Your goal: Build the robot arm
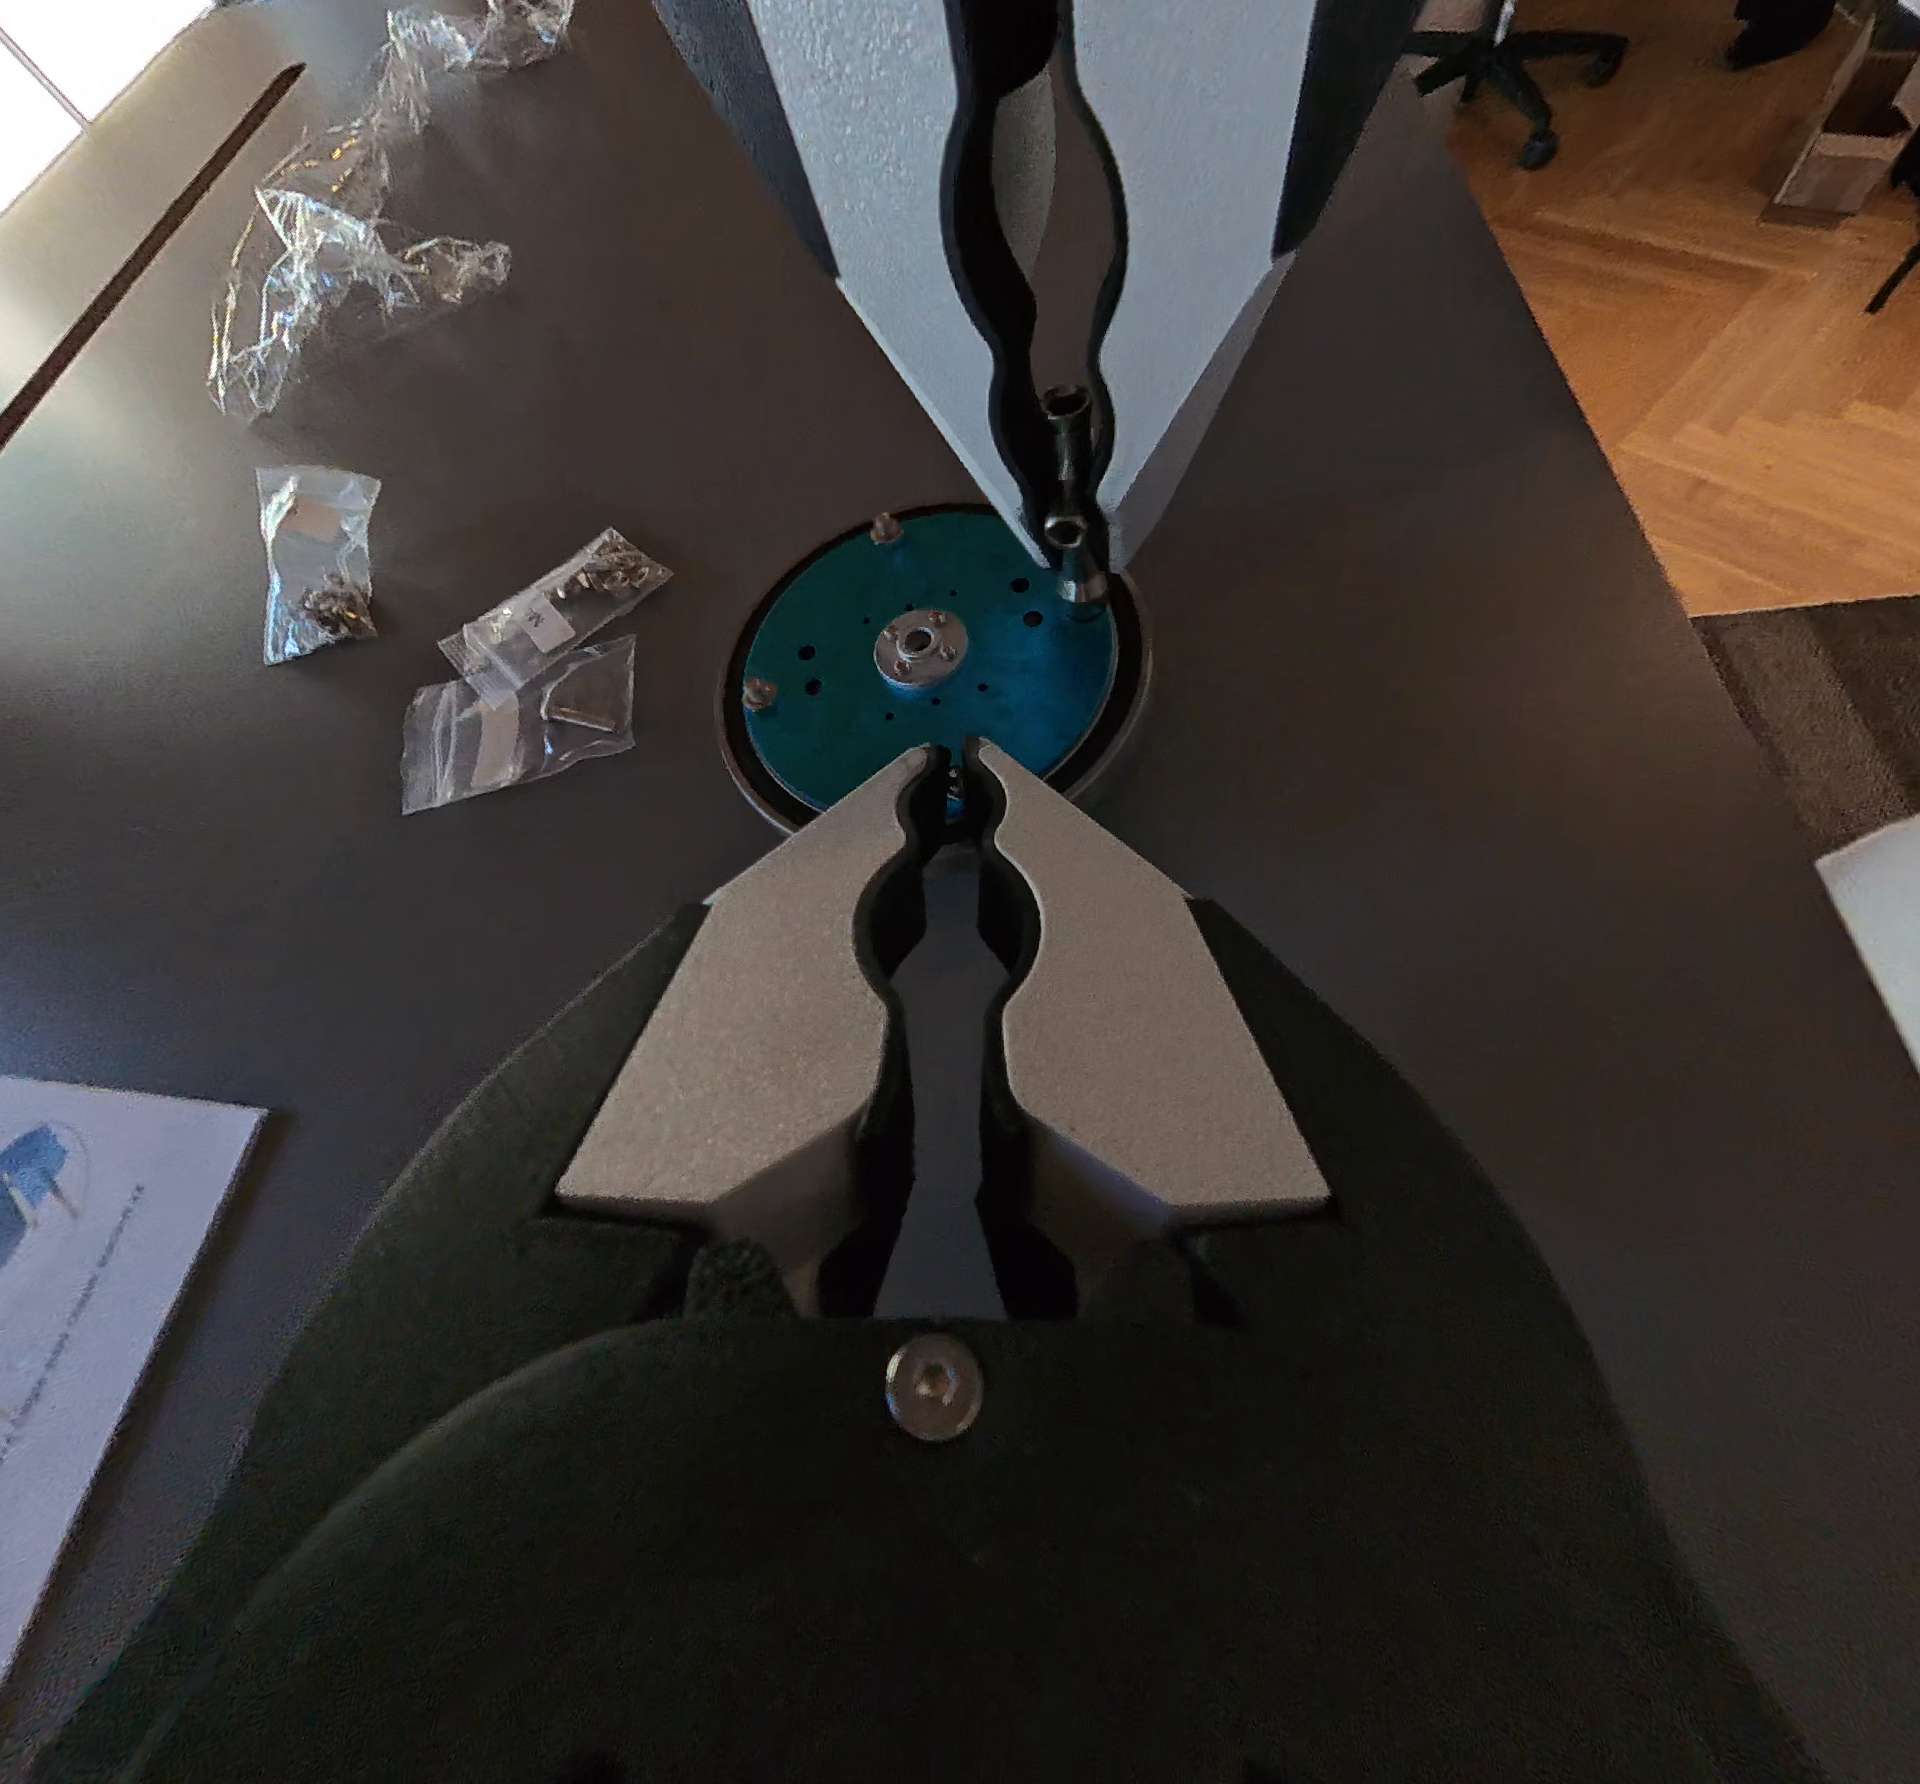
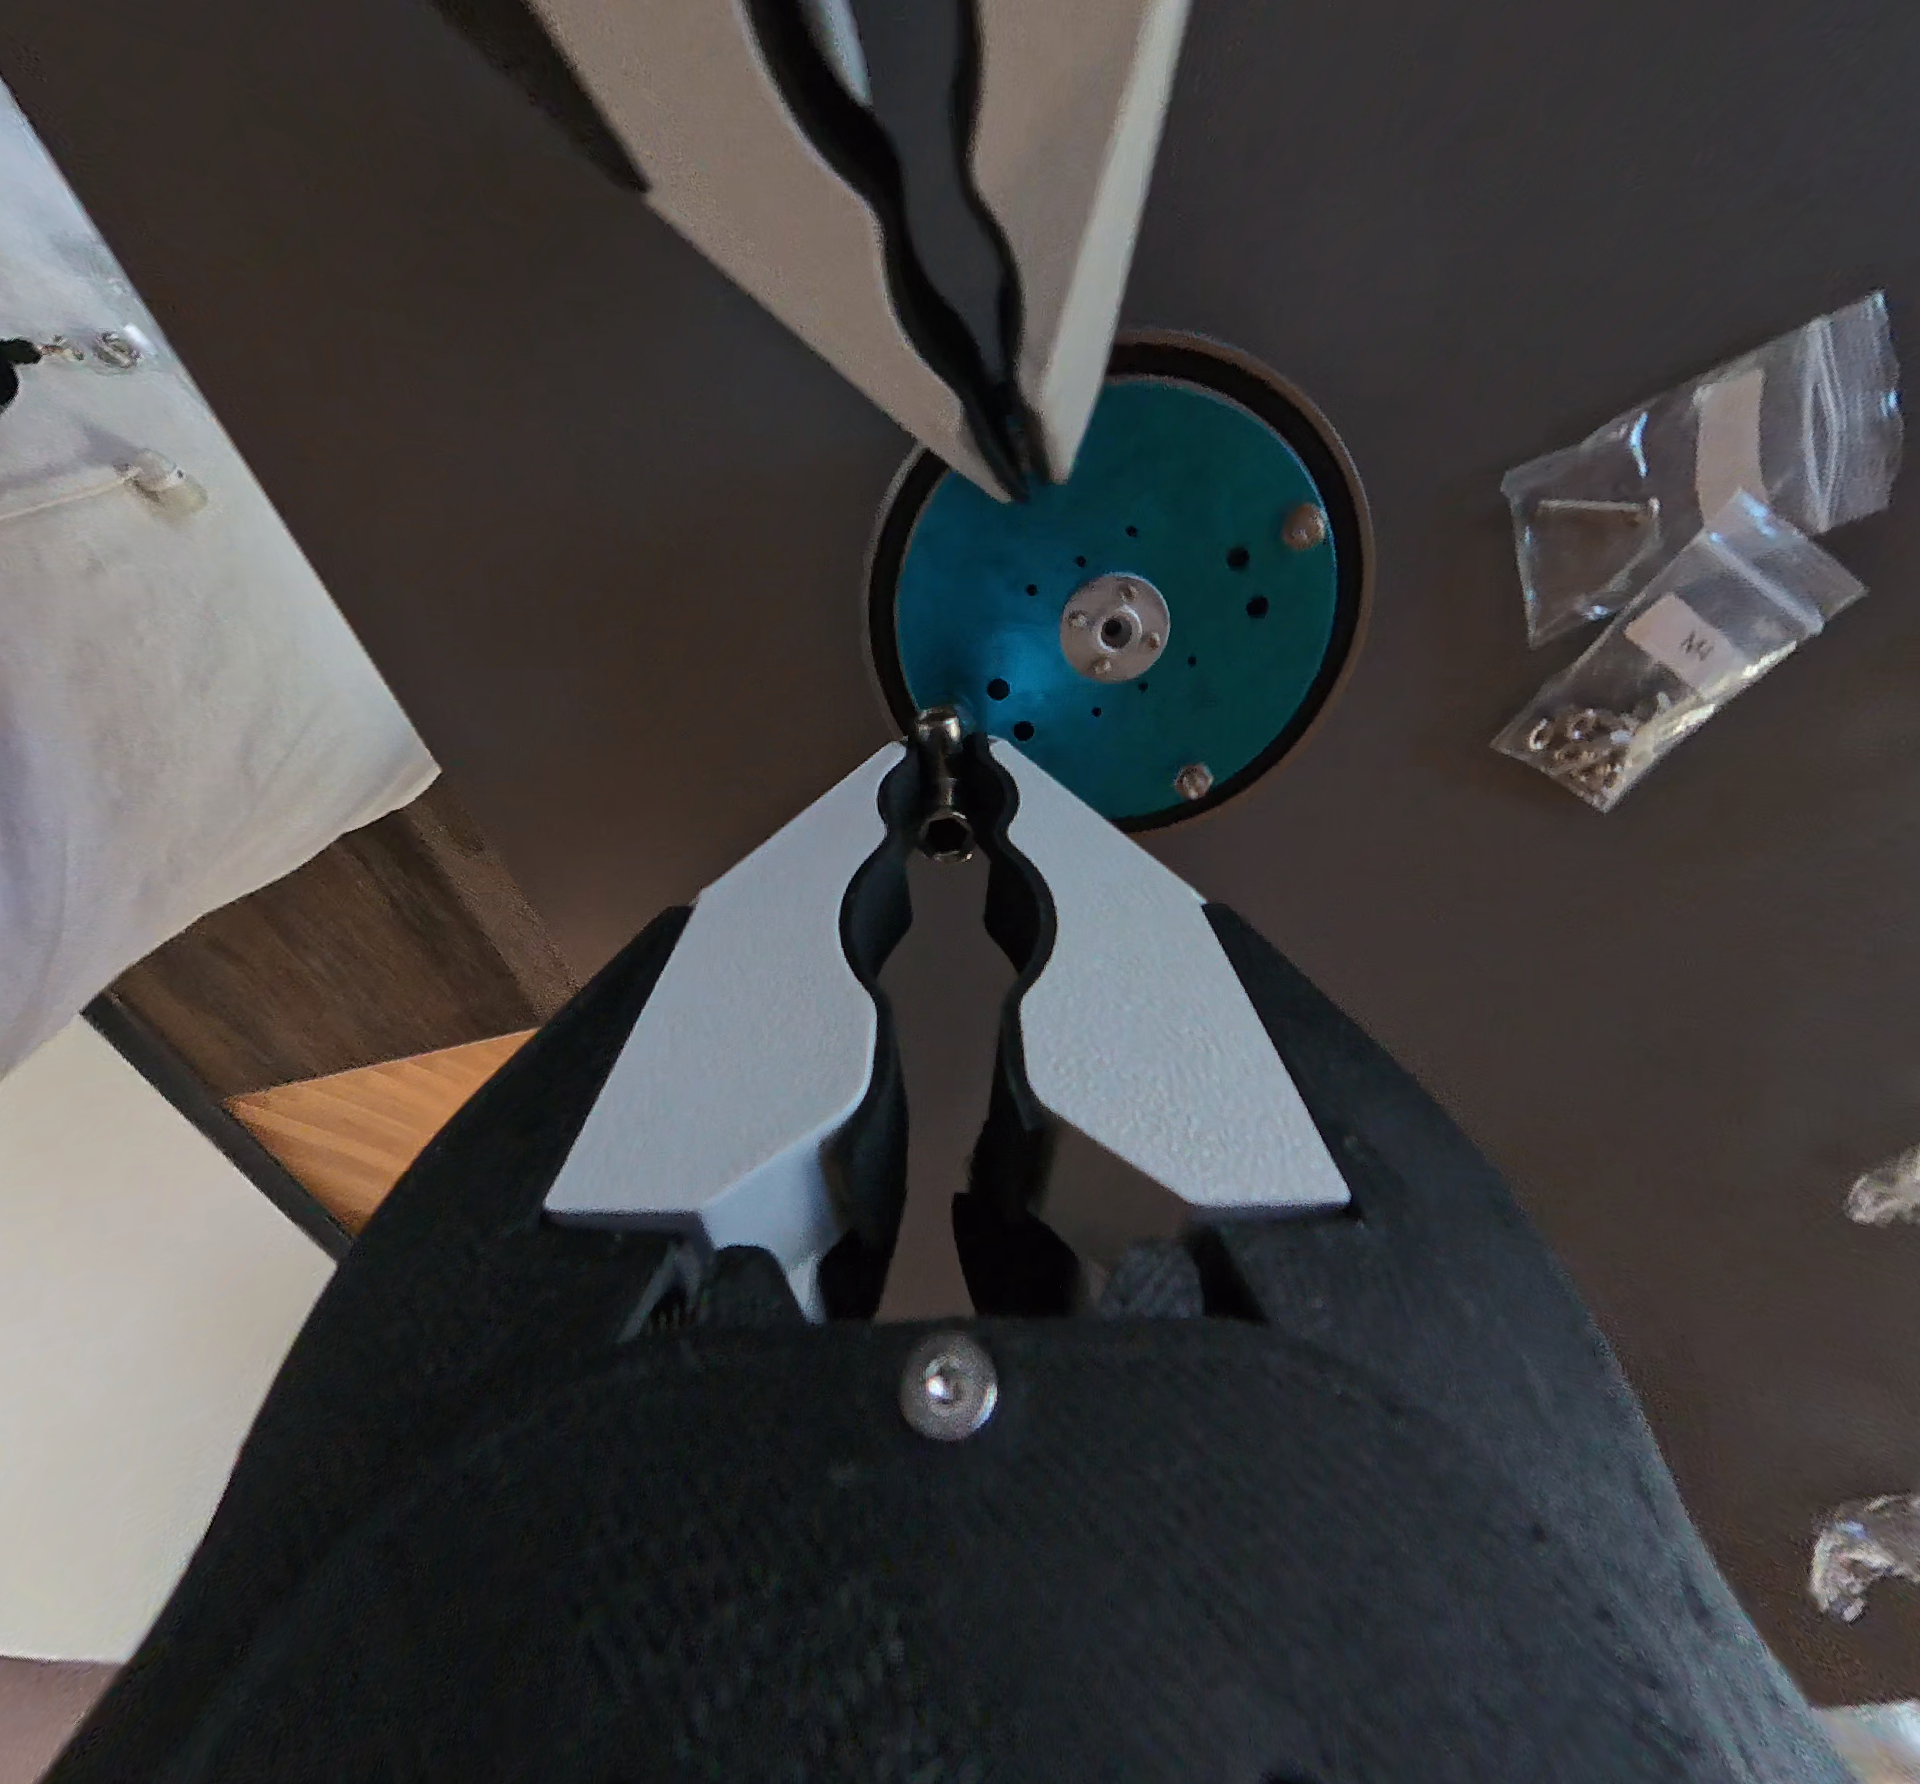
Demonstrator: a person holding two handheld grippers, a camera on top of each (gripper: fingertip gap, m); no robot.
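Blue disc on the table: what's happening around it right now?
Two hand-held tongs meet over the blue disc, which sits in a round recess of the dark table. The right tongs are shut on a small metal socket tool, its tip at the disc's edge. The left tongs pinch something small at the opposite rim; I can't tell what. Bags of hardware lie nearby.

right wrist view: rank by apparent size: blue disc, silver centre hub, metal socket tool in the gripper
1. blue disc
2. metal socket tool, held in the right gripper; it sits nearer the camera, so this rank is unsure
3. silver centre hub, about alike
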